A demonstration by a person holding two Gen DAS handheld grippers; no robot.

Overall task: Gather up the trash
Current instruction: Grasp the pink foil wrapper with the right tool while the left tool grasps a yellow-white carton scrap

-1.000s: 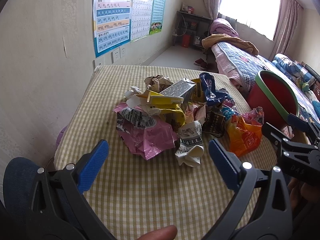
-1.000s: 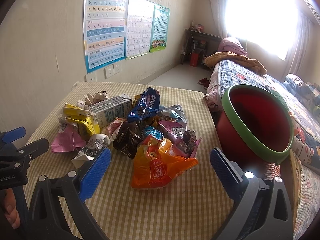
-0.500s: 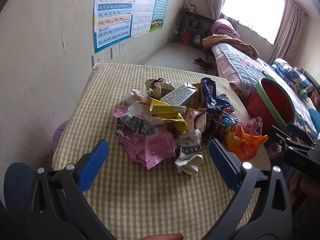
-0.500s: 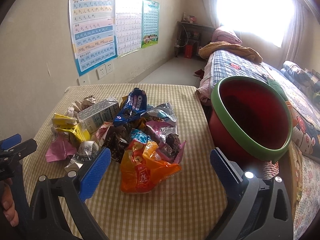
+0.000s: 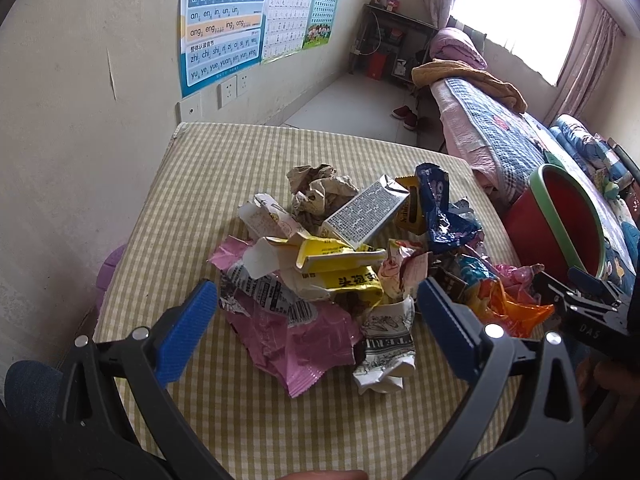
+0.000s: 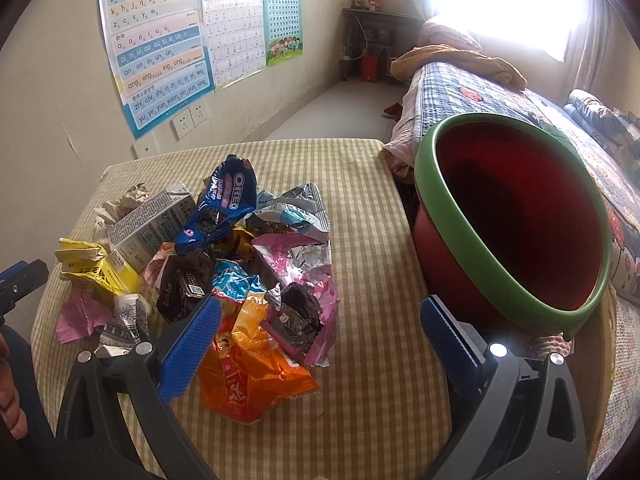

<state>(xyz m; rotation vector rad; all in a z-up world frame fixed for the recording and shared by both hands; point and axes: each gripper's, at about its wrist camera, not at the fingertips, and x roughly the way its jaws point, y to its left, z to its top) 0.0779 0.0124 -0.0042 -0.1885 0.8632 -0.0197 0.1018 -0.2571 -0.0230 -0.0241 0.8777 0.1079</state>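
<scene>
Both grippers, left (image 5: 316, 312) and right (image 6: 318, 330), have been lowered closer to the wrapper pile (image 5: 360, 256) at frame centre, jaws wide and empty; nothing collected yet, red basin (image 6: 516, 280) waiting at right.

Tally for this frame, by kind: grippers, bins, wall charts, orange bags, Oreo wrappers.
Grippers: 2, left gripper and right gripper
Bin: 1
Wall charts: 3
Orange bag: 1
Oreo wrapper: 1
Total: 8
</scene>
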